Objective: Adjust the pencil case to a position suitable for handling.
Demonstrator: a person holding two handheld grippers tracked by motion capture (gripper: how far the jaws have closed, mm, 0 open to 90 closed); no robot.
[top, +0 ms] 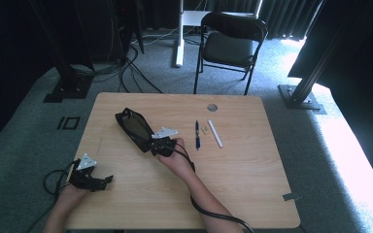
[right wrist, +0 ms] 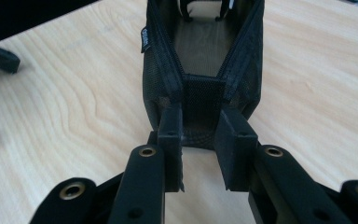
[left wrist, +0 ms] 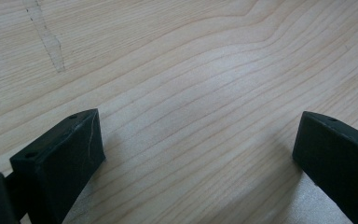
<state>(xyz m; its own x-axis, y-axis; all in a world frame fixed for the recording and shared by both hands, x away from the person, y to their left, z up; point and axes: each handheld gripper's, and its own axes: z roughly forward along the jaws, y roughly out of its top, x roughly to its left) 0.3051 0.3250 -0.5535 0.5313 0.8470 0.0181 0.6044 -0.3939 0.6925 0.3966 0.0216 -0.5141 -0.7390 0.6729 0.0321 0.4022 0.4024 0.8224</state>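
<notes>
On the wooden table [top: 233, 165] a black mesh pouch [top: 133, 127] lies open, a little left of the middle, its zip mouth gaping upward. The person's right gripper [top: 151, 141] sits at the pouch's near end; in the right gripper view its jaws are closed on the mesh end of the pouch [right wrist: 203, 100], the fabric pinched between the two black pads [right wrist: 170, 135]. The right hand [top: 177, 158] holds that gripper from behind, its cable trailing back along the forearm.

The left gripper [top: 108, 179] rests low near the table's front left corner, well apart from the pouch. In the left gripper view its jaws stand wide apart over bare wood, nothing between them.

To the right of the pouch lie a dark blue pen [top: 197, 134], a small tan block [top: 206, 129] and a white stick [top: 215, 133], side by side and close together. Behind the table stands a black folding chair [top: 229, 46] on grey carpet.
</notes>
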